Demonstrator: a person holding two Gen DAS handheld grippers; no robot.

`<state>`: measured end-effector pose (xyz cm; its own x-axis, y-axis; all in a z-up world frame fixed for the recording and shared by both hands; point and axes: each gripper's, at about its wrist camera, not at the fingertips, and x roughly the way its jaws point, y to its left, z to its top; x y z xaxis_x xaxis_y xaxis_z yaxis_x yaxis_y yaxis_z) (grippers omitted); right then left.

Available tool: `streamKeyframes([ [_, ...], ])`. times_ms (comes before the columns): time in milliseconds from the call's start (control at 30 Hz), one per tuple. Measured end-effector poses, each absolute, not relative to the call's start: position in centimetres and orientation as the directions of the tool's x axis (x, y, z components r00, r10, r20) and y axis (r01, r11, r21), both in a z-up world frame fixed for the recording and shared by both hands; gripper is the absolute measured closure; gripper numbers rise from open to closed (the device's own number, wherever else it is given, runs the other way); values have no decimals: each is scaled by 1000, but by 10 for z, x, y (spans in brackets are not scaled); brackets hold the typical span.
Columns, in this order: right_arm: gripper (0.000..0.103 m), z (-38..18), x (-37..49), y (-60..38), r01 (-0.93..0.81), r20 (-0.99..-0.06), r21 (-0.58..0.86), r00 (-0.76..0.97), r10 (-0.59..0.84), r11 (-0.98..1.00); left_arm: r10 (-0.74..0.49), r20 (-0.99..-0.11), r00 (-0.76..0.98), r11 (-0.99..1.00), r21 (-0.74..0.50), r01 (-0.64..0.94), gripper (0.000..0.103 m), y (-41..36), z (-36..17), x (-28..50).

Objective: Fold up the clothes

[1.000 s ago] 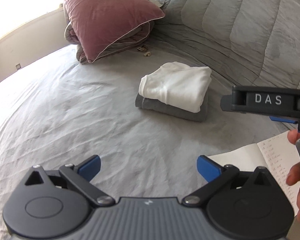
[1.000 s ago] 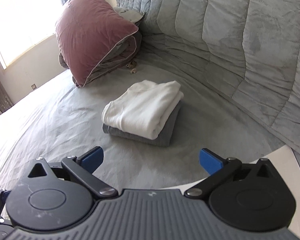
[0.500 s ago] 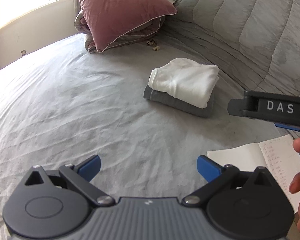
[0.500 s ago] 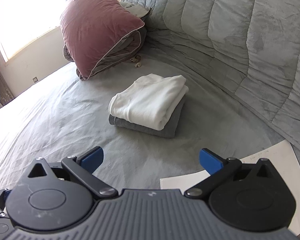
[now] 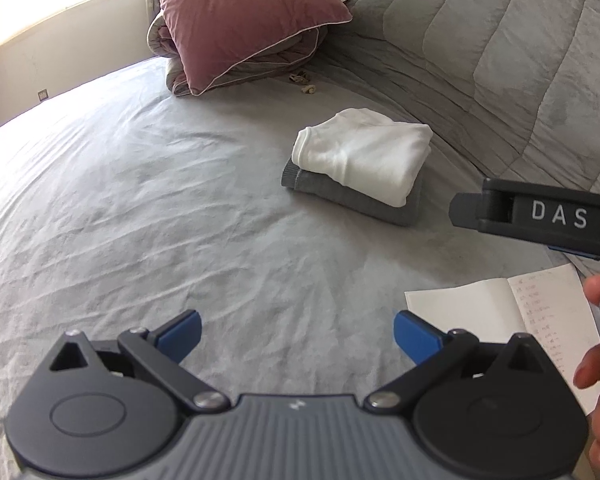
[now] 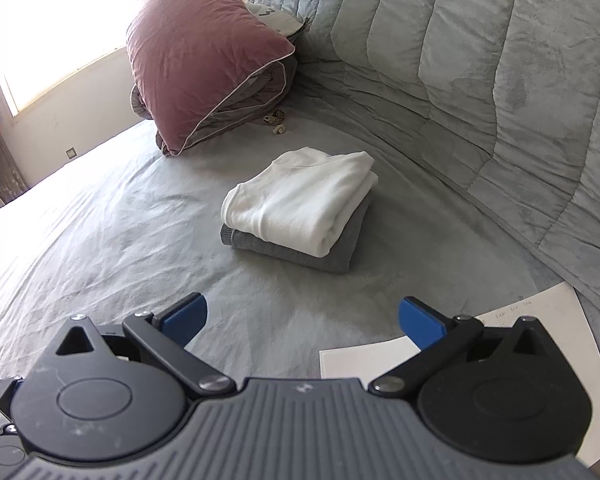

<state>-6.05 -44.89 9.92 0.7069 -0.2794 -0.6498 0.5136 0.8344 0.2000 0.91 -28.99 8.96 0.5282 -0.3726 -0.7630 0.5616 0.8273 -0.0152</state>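
Both hand-held grippers hover released over the bed (image 5: 140, 208), blue fingers spread wide and grasping nothing: the left hand-held gripper (image 5: 296, 334) and the right hand-held gripper (image 6: 302, 318). Ahead of the right one, a folded white garment (image 6: 304, 200) lies on a folded grey garment (image 6: 300, 254). Bare sheet stretches left of the stack. An open notebook (image 6: 380, 354) lies at the right hand-held gripper's right finger. The quilt (image 6: 480, 80) rises close behind the stack.

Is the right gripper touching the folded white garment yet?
Apart. Right wrist view shows bare sheet between the open right gripper and the white garment.
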Motion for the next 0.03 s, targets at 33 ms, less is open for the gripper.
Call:
streamKeyframes([
  [33,0,100,-61,-448,513,-649,198,707,-280,835,-373,-763,528,828,-16,561,1,-289,90,9],
])
